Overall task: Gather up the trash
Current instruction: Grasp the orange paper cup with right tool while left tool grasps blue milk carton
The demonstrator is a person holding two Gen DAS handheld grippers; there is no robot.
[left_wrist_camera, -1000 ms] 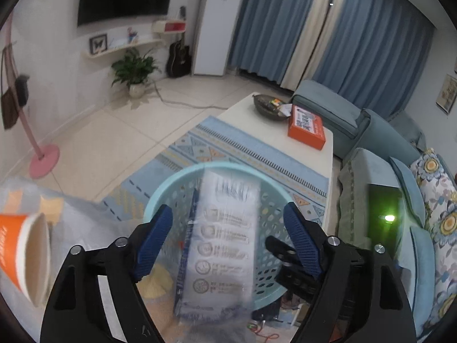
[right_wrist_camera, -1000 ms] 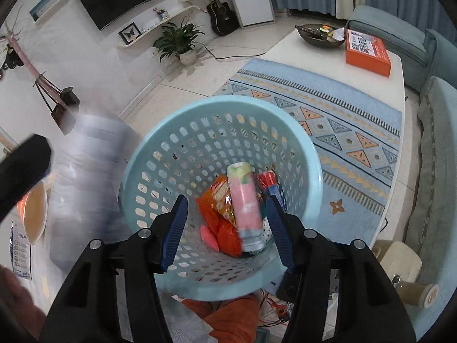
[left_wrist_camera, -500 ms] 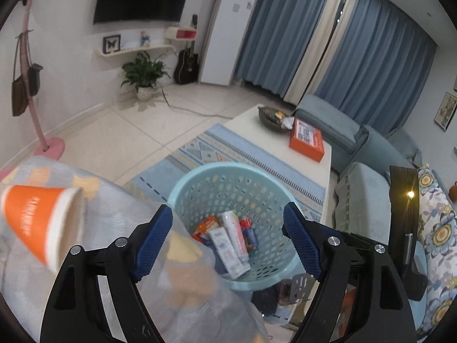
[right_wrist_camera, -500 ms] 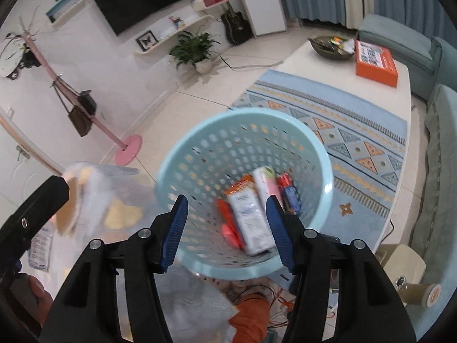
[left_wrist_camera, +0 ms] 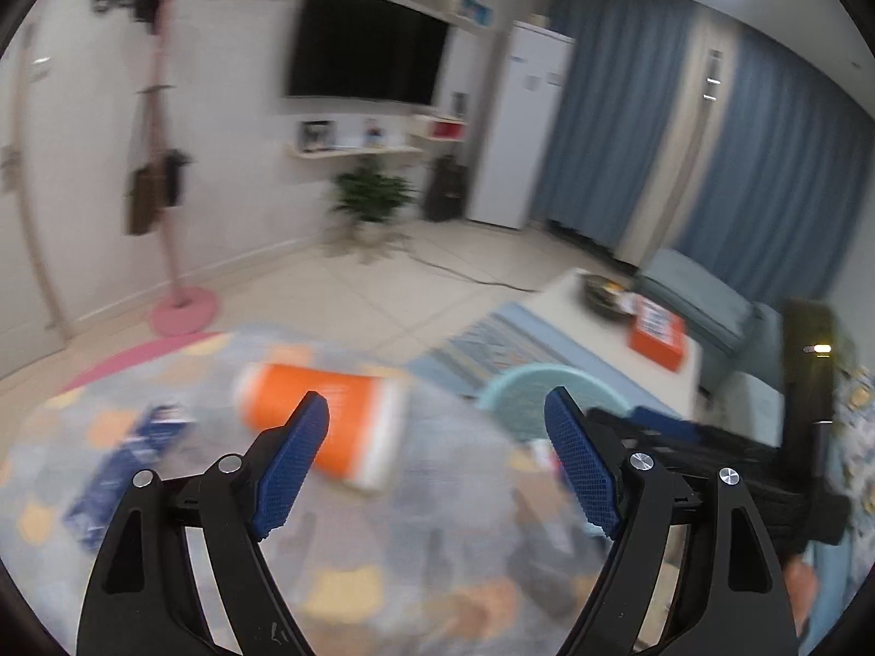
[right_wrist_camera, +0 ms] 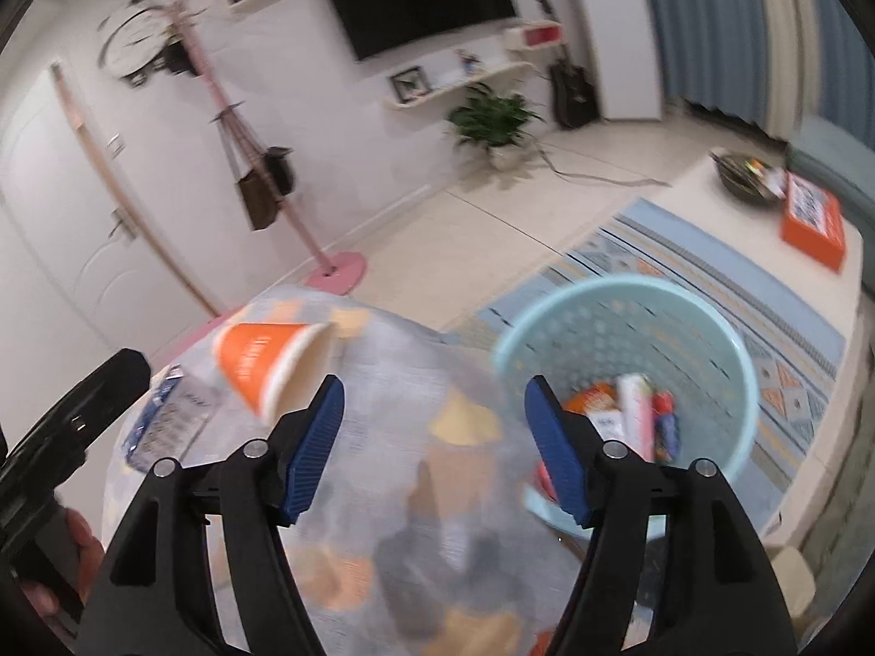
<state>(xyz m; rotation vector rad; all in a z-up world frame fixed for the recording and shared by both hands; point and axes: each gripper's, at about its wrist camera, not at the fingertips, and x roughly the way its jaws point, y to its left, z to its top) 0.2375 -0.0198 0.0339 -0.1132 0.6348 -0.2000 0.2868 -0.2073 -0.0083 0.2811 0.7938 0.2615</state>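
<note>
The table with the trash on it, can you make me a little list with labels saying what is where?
cup: orange paper cup lying on its side on the table
wrapper: blue packet left of the cup
basket: light blue, holds several wrappers
left tongs: open, empty
right tongs: open, empty

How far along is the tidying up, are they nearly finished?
Partly done. Several wrappers and packets already lie in the round light-blue plastic basket. Nothing is in hand: the left gripper and right gripper both show open, empty fingers. Left on the patterned tablecloth: an orange paper cup on its side and a blue-and-white packet.
</note>
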